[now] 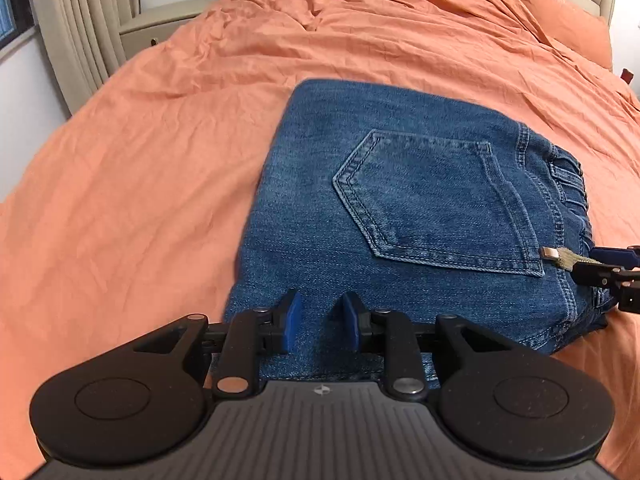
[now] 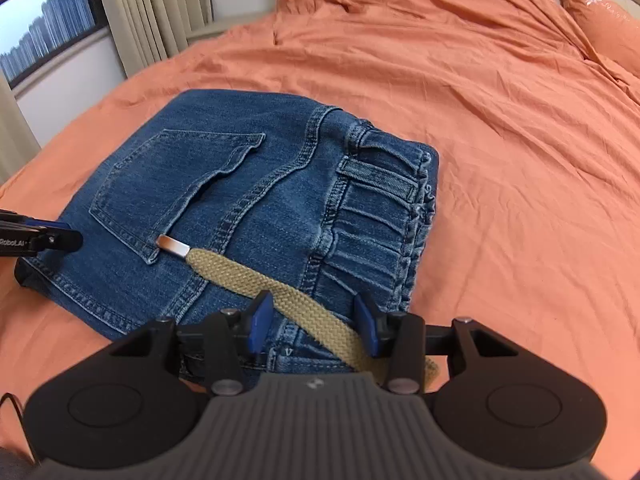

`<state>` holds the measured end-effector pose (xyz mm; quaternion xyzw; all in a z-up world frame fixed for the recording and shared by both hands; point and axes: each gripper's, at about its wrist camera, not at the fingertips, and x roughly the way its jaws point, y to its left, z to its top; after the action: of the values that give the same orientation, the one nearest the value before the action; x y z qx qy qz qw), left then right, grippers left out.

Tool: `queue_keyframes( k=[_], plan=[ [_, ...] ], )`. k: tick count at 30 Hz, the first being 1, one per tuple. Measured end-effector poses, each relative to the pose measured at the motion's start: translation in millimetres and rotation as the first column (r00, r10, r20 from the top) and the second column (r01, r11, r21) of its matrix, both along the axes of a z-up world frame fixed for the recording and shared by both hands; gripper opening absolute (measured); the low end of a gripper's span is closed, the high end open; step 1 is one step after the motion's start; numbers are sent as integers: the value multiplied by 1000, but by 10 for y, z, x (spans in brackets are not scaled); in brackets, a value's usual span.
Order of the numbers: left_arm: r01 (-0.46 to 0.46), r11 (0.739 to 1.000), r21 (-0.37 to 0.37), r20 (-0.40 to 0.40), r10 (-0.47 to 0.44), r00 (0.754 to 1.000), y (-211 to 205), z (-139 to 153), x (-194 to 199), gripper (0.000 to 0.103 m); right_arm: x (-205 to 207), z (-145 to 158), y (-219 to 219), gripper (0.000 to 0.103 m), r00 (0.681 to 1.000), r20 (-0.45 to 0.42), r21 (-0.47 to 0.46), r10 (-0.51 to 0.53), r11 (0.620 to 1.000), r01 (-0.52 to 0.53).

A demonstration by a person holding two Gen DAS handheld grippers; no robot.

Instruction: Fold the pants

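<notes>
Blue denim pants (image 1: 400,208) lie folded into a compact stack on the orange bed, back pocket (image 1: 432,200) facing up. My left gripper (image 1: 322,320) sits over the stack's near edge, open, with only denim visible in the gap between its blue pads. In the right wrist view the pants (image 2: 248,200) show their gathered waistband (image 2: 380,220) at the right. A tan drawstring (image 2: 280,292) with a metal tip (image 2: 172,245) lies across them. It runs between the jaws of my right gripper (image 2: 314,322), which is open; the pads stand clear of it.
The orange bedcover (image 1: 160,160) is wrinkled and spreads all around the stack. An orange pillow (image 1: 568,16) lies at the far right by the headboard. Beige curtains (image 2: 152,12) and a window (image 2: 44,28) stand beyond the bed's left edge.
</notes>
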<state>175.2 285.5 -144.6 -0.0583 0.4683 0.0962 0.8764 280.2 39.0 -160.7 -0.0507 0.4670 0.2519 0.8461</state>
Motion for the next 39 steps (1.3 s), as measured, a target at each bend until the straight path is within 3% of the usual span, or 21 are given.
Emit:
queue_keyframes(
  k=[4,6,12,17,18,21,23,25,32,36,39],
  plan=[
    [-5,998,55,41,3,999,-140,265,-136,34,17,266,70,43,1000,19,-29,13,1000,-13],
    [-3,997,76,72,-2,997,-221,457,-239,36,-59,461,41,60,998,65,-26,15,1000,-13],
    [-22,993,116,200,-2,980,-487,1117,-568,45,-321,1219,-47,77,983,181,28,15,999,-20],
    [-46,987,155,273,2,962,-729,1576,-822,51,-661,1883,-142,81,945,326,79,1,996,-28],
    [-54,987,149,295,7,955,-767,1650,-880,56,-747,1992,-167,81,935,355,88,-5,996,-29],
    [-76,988,133,402,16,916,-897,1823,-1124,86,-1037,2220,-256,82,906,421,118,-35,993,-17],
    [-84,984,159,460,1,888,-1003,1900,-1264,91,-1240,2288,-338,82,893,447,143,-63,990,-1],
    [-87,978,188,471,-13,882,-1114,1951,-1366,100,-1448,2308,-421,82,883,460,158,-97,987,26],
    [-135,956,259,497,-12,868,-1431,1836,-1632,101,-2136,2125,-635,82,862,462,182,-210,973,139],
    [-142,959,246,497,1,868,-1510,1694,-1723,101,-2394,1887,-678,82,882,413,190,-227,969,160],
    [-116,964,241,459,-8,888,-1565,1540,-1745,101,-2509,1698,-672,82,892,389,182,-231,968,172]
  ],
)
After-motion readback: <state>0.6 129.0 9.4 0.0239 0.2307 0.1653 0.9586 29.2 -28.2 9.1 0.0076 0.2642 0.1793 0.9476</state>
